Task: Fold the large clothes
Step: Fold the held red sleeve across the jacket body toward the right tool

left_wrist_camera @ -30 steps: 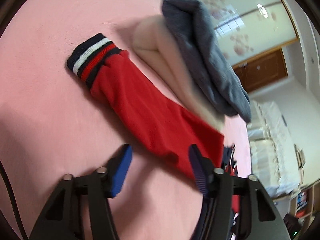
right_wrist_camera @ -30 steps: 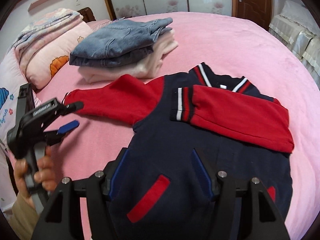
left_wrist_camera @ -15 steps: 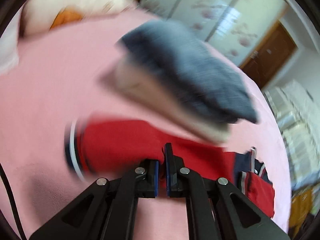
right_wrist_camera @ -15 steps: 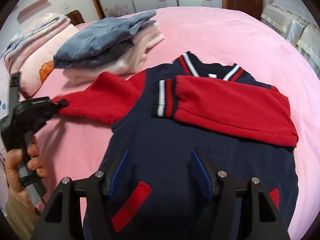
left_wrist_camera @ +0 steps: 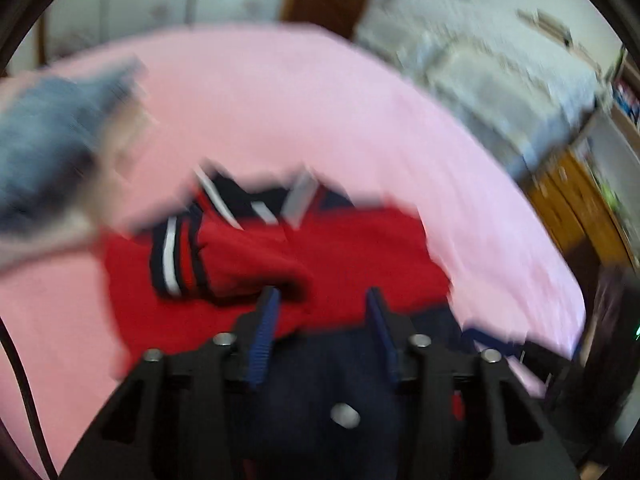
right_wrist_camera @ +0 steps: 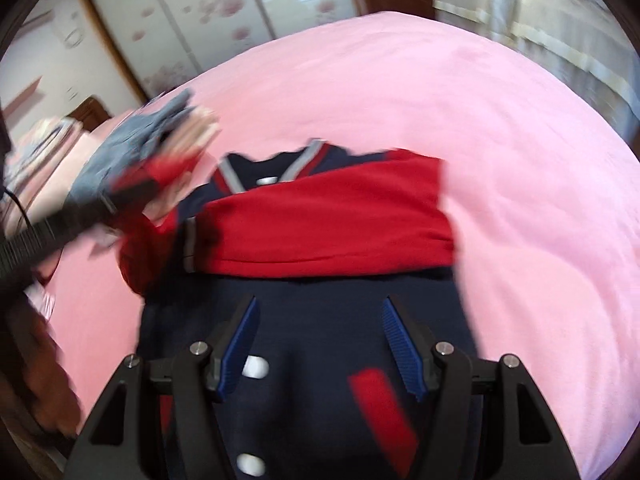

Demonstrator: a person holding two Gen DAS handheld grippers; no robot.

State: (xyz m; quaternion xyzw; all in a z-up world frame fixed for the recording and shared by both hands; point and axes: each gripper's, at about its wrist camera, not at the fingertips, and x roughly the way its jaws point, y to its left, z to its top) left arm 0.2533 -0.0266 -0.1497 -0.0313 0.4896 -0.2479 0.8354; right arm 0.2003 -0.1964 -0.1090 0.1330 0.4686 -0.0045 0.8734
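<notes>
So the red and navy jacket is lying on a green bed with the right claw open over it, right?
Not green. The right wrist view shows the bed is pink. The jacket does lie on it, with the right claw open above it.

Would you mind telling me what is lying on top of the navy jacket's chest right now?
Across the navy jacket lies a red sleeve with striped cuff, folded over the chest. The other red sleeve is bunched at its left edge. The chest fabric under the folded sleeve is covered.
</notes>
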